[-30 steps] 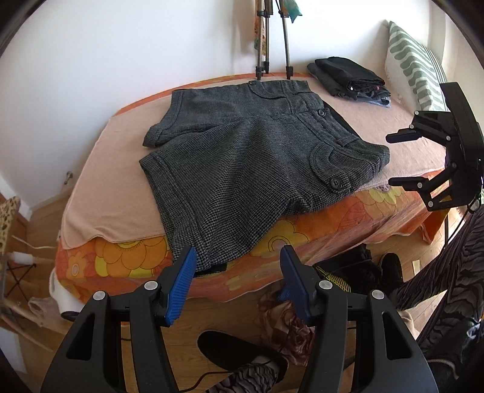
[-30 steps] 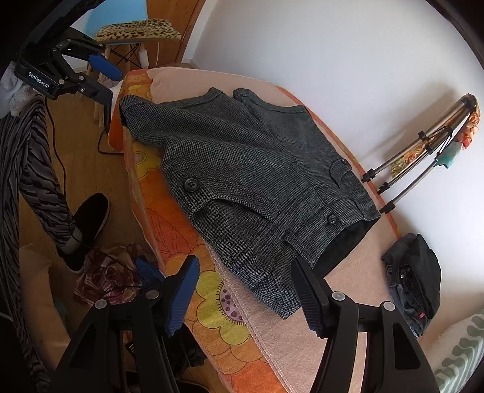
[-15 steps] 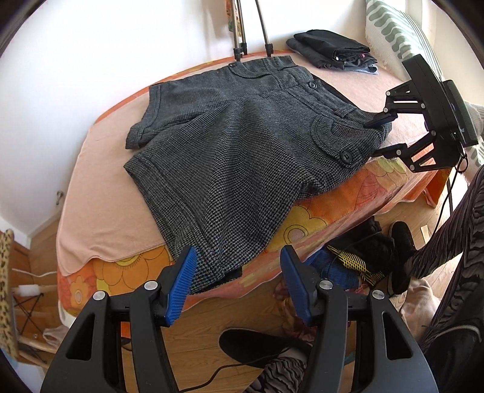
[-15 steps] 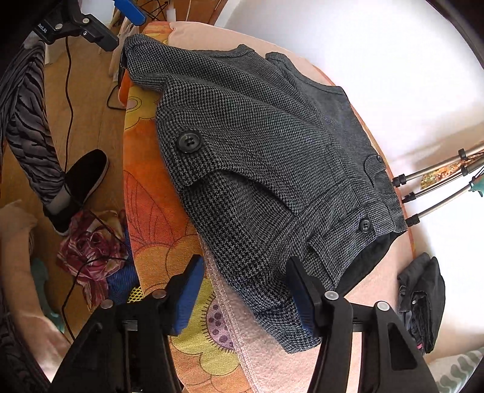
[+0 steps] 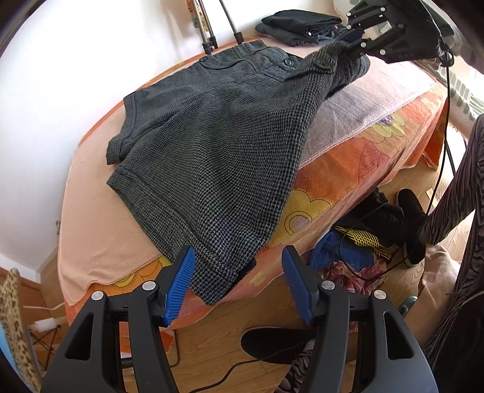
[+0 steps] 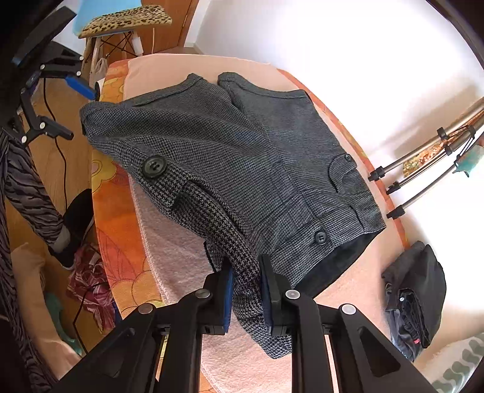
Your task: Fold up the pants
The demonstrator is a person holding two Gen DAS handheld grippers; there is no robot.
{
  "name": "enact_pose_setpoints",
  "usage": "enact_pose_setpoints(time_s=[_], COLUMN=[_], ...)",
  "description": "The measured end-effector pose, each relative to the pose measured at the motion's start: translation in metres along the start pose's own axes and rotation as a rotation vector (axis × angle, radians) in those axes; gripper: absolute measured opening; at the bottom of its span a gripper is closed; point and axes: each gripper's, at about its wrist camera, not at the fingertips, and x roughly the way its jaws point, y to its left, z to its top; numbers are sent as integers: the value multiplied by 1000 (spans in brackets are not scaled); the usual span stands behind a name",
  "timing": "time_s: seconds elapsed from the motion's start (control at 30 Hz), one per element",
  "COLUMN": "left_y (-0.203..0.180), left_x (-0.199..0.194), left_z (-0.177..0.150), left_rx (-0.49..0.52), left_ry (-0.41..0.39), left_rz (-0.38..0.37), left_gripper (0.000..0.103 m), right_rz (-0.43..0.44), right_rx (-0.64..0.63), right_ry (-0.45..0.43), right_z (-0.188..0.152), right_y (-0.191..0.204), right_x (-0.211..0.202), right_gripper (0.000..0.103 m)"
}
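Observation:
Grey houndstooth shorts (image 5: 211, 145) lie spread on a bed covered by a peach towel (image 5: 90, 211). My left gripper (image 5: 239, 272) is open, its blue pads on either side of the near leg hem that hangs over the bed edge. My right gripper (image 6: 246, 290) is shut on the waistband corner of the shorts (image 6: 242, 169) and lifts it off the towel. The right gripper also shows in the left wrist view (image 5: 354, 45), and the left gripper in the right wrist view (image 6: 60, 105).
A folded dark garment (image 5: 302, 25) lies at the far end of the bed, next to tripod legs (image 6: 423, 169). The orange flowered bedspread (image 5: 348, 169) hangs over the side. Clothes and cables (image 5: 357, 241) lie on the wooden floor. A leopard-print stool (image 6: 124, 21) stands beyond.
My right gripper has closed on the waistband corner and raised it. My left gripper has moved closer to the leg hem, still open.

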Motion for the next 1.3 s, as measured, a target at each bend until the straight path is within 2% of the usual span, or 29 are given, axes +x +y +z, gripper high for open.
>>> enact_pose_setpoints(time_s=[0.23,0.27,0.3,0.33,0.4,0.47,0.93,1.1,1.3], left_y=[-11,-10,-8,-6,0,5,64,85,113], left_x=[26,26,26,26,21,14,-36,-45,-37], left_z=[-4,-5,-5,-5,-3,-1,25,51,95], left_rx=[88,90,84,71,46,24,-104,-134,-128], left_ry=[39,31,23,21,-6,-43,-240,-299,-332], left_rz=[93,87,83,65,33,28,80,76,77], left_gripper=[59,54,42,40,19,14,12,12,11], right_rz=[-19,-22,-20,-17,-16,-9,-31,-67,-114], right_rx=[34,32,32,32,34,44,79,114,138], right_ry=[-17,-16,-14,-11,-7,-9,-42,-78,-98], right_z=[7,6,5,4,2,-1,-6,5,20], right_y=[-15,-15,-14,-13,-11,-10,-4,-22,-55], right_x=[-10,-10,-11,-11,-10,-11,-20,-29,-30], right_gripper=[13,13,13,13,13,13,13,13,13])
